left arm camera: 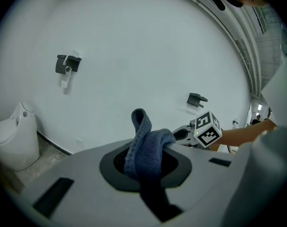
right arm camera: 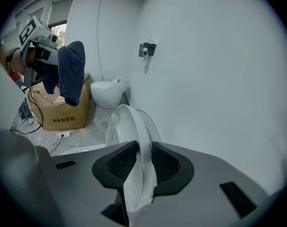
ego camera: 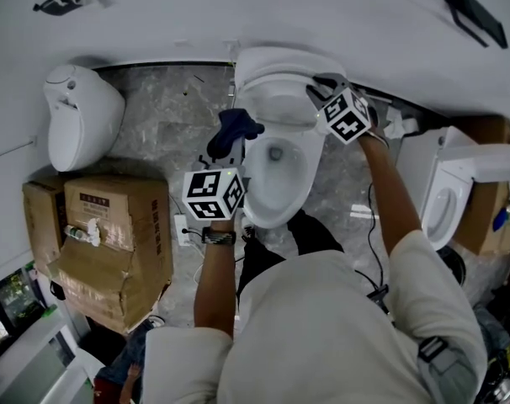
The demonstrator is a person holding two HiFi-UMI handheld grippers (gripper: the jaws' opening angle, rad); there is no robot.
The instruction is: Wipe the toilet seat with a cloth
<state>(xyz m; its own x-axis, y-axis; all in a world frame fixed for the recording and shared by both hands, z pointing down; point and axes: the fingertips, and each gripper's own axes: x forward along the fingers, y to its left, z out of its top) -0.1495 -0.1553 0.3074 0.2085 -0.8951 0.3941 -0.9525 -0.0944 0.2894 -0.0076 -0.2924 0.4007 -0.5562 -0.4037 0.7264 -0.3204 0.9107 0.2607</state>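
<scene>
A white toilet stands against the wall in the head view, its bowl uncovered. Its seat is tipped up toward the wall. My right gripper is shut on the seat's right edge; in the right gripper view the white seat rim stands pinched between the two pads of that gripper. My left gripper hovers at the bowl's left side, shut on a dark blue cloth. The cloth bunches up out of the left gripper and hangs from it as a fold.
Cardboard boxes stand on the floor at the left, with a second white fixture behind them. Another toilet and a box stand at the right. A power strip with cables lies beside the boxes. The person's knees are close to the bowl.
</scene>
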